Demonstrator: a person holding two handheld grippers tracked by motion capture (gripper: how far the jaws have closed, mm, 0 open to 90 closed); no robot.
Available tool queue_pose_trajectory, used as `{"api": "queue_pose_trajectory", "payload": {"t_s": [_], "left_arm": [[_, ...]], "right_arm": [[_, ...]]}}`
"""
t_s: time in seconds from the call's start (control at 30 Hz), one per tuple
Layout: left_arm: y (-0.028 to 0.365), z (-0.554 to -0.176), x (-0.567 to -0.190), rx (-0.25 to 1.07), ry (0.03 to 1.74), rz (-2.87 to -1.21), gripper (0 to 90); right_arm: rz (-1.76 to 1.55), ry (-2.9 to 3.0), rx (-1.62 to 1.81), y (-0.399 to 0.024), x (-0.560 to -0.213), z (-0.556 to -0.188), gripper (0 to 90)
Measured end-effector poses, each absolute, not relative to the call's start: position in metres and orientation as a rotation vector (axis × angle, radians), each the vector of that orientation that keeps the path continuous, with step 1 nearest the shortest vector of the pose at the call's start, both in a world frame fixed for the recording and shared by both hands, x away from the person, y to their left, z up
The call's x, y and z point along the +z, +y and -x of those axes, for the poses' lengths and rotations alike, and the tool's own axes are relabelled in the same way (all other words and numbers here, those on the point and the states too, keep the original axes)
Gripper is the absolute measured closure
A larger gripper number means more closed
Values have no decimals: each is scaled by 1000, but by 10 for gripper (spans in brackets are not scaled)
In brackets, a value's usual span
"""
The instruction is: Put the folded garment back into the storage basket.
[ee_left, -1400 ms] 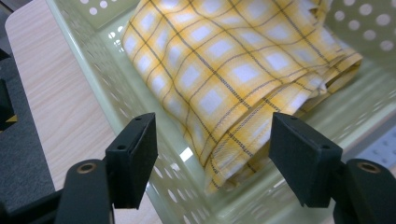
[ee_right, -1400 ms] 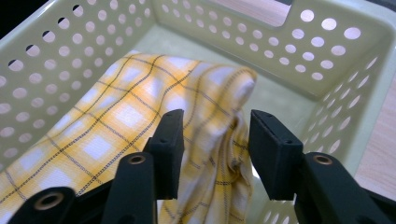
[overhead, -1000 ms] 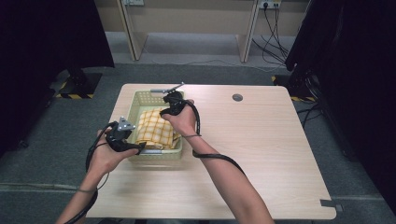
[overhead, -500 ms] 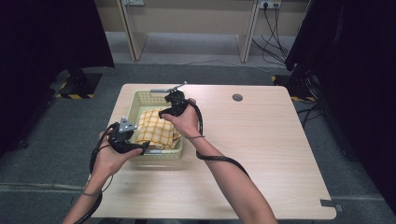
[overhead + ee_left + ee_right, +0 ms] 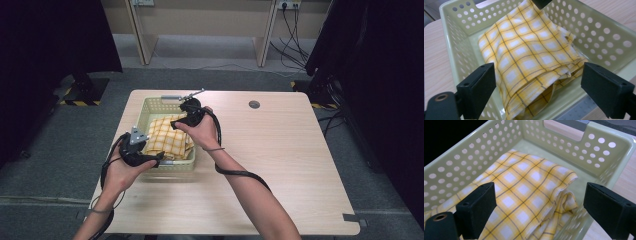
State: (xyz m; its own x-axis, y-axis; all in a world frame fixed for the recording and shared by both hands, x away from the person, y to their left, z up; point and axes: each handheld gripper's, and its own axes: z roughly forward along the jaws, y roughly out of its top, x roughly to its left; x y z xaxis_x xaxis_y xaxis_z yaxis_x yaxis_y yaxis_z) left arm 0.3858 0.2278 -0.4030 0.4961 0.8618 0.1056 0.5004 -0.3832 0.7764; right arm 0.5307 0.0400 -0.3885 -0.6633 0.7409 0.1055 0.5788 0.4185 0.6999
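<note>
One pale green perforated basket [image 5: 150, 107] stands on the wooden table [image 5: 280, 165], near its far left corner, and holds one folded yellow checked cloth [image 5: 167, 140] that lies on the basket floor and leans up against one wall. At the left, the left gripper [image 5: 159, 159] sits at the basket's near rim; in the left gripper view its jaws stand wide, having just been opening, with the cloth [image 5: 529, 55] below and between them but not pressed. Further right, the right gripper [image 5: 172, 125] hangs over the cloth's far part. Its jaws have also just been opening and stand wide in the right gripper view, above the cloth [image 5: 524, 192] and clear of it. One round grommet [image 5: 254, 104] sits near the table's far edge.
</note>
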Motion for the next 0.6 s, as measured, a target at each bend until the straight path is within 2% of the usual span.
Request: {"api": "queue_pose_trajectory", "payload": {"t_s": [0.6], "left_arm": [[215,-372,-398,657,1068,-1983,117]], "right_arm": [[-1132,2433,1159,21,-380,-513,116]]}}
